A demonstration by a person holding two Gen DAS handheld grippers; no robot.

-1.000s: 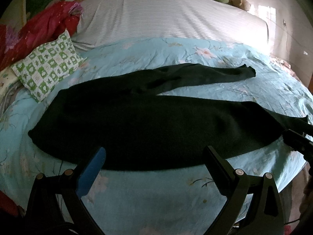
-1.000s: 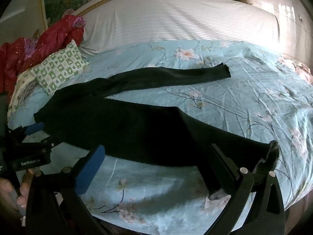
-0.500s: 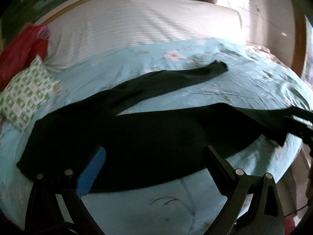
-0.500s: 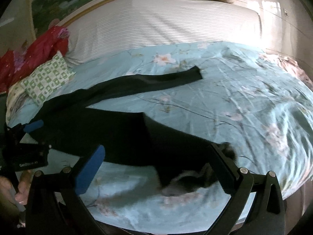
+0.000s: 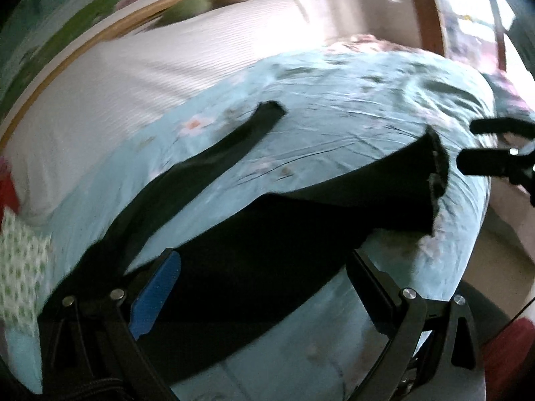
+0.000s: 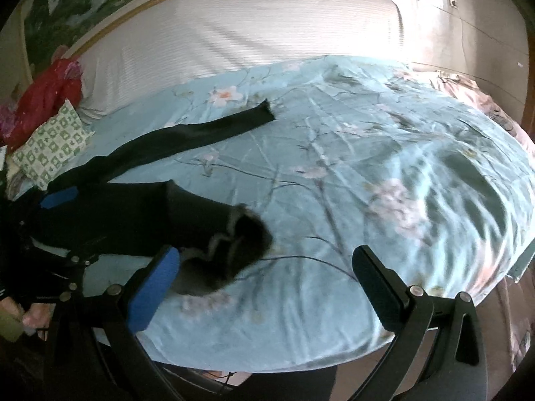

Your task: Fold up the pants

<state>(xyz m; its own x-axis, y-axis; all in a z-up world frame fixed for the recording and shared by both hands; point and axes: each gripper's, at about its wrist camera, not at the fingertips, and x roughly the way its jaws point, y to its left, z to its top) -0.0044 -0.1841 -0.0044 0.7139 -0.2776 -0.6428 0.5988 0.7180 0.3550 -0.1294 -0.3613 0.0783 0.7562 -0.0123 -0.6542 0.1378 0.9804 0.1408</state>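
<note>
My left gripper [image 5: 264,287] and right gripper [image 6: 267,267] hang with fingers wide over the black pants [image 6: 140,214] on the bed [image 6: 401,153].

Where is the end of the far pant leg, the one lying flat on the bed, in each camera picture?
Left wrist view: the far pant leg's cuff sits just above the middle, on the blue floral bedsheet.
Right wrist view: the same cuff is upper middle, left of centre.
Shared landmark: the pink flower print just left of the cuff.
</note>
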